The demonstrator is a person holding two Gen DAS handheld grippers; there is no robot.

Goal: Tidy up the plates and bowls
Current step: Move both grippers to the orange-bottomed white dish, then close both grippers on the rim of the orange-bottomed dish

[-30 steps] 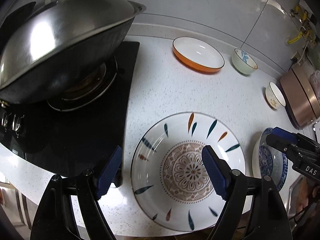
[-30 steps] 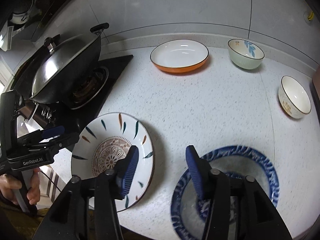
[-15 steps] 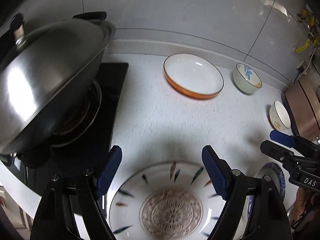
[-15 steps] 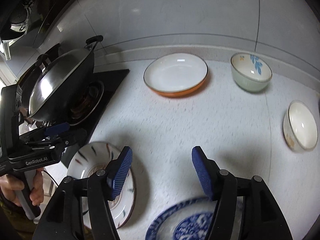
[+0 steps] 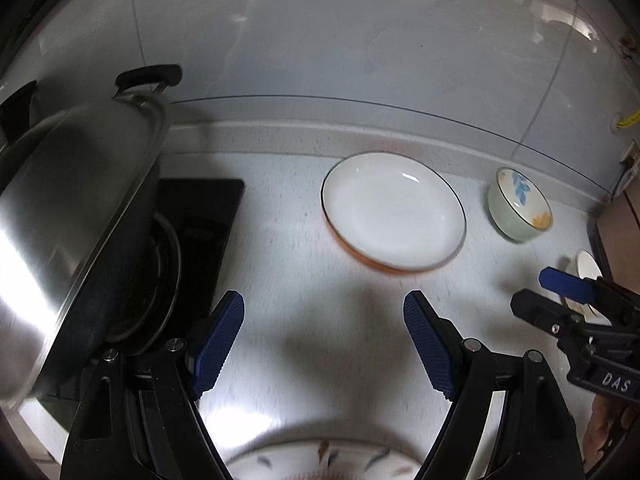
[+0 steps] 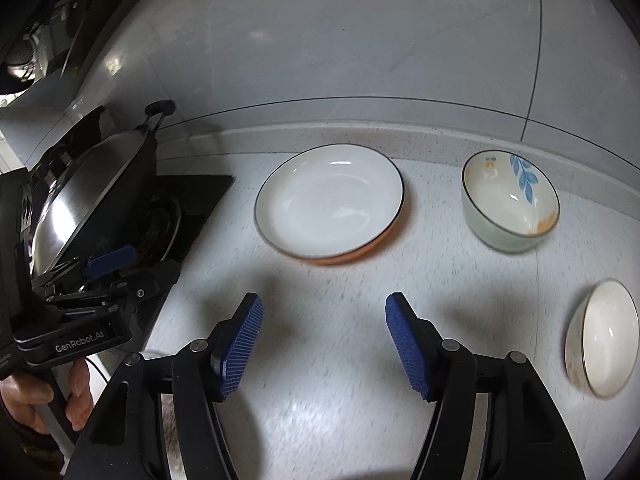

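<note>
While each hand-held gripper (image 5: 323, 344) (image 6: 323, 344) gapes empty, one orange plate (image 6: 329, 201) and two bowls (image 6: 510, 200) (image 6: 603, 339) sit ahead.

Dim, motion-blurred; glare on counter (image 5: 240, 420); fisheye-dark corners.

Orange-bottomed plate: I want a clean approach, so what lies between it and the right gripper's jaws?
Nothing: in the right wrist view only bare speckled countertop lies between the open right gripper and the orange-bottomed plate.
</note>
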